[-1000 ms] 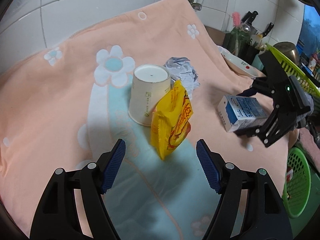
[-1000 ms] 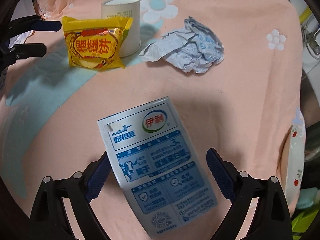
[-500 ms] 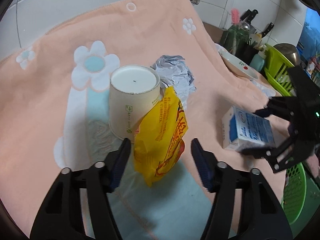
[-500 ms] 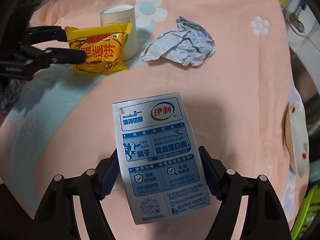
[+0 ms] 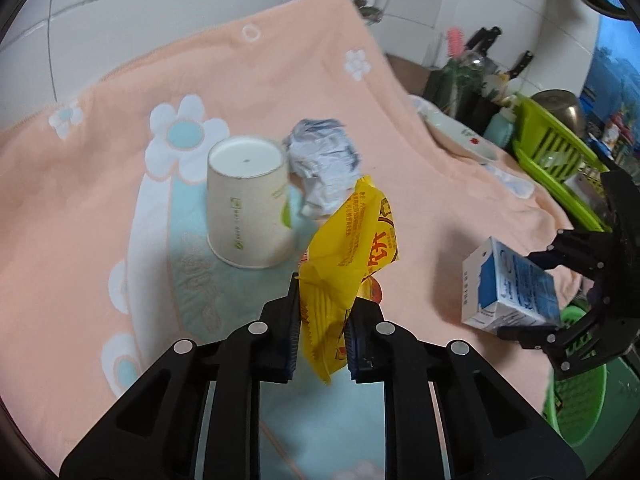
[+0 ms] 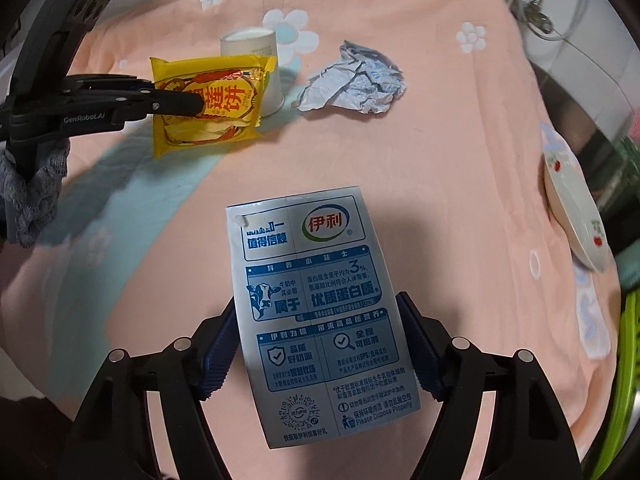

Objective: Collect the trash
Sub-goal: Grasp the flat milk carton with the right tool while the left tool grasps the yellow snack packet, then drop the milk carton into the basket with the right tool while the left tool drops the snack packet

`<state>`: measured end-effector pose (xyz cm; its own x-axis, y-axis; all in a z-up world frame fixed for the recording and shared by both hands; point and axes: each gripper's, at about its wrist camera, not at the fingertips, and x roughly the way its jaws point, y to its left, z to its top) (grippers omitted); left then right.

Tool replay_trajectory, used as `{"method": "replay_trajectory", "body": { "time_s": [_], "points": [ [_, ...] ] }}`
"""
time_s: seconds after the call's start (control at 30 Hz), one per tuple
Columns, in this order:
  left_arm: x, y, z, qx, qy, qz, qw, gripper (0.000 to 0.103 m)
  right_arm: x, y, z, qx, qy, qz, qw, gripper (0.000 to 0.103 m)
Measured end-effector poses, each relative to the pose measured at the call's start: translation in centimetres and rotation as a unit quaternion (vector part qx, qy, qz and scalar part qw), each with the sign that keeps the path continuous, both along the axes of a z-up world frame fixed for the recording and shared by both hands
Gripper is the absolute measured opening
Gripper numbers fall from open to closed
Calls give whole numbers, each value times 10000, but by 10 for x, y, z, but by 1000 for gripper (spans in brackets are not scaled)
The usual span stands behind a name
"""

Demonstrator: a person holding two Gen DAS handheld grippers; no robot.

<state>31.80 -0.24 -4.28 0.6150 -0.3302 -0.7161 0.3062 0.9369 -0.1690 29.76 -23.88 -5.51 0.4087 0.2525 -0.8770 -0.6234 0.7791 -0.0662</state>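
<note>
My left gripper [image 5: 324, 296] has a yellow snack packet [image 5: 356, 232] between its closing jaws, and the pads press its lower end. The right wrist view shows the same packet [image 6: 208, 104] pinched from the left. An upturned paper cup [image 5: 248, 204] stands just behind it, with a crumpled grey-white wrapper [image 5: 324, 164] to the cup's right. My right gripper [image 6: 316, 304] is shut on a blue-and-white milk carton [image 6: 320, 312], one pad on each long side. The carton [image 5: 508, 284] is held tilted at the cloth's right edge.
Everything lies on a peach flowered towel [image 5: 280, 80] spread over the counter. A white plate [image 6: 572, 208] sits at its right edge, with a green dish rack [image 5: 552, 140] beyond. A green basket [image 5: 576, 392] stands low on the right. Tiled wall and pipes are behind.
The left jaws came in around the yellow packet and closed on it, pulling it off the cup. The right jaws closed on the milk carton and carried it rightward.
</note>
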Motion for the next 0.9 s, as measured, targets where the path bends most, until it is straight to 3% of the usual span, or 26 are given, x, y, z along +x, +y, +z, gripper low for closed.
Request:
{"method": "replay_trajectory", "body": {
  "time_s": [0.47, 0.9],
  "points": [
    [-91, -27, 34, -185, -328, -513, 9980, 18, -89, -17, 34, 317, -264, -764, 9962, 71],
    [-156, -68, 39, -404, -406, -1105, 9922, 18, -169, -86, 35, 470, -392, -1849, 9809, 71]
  ]
}}
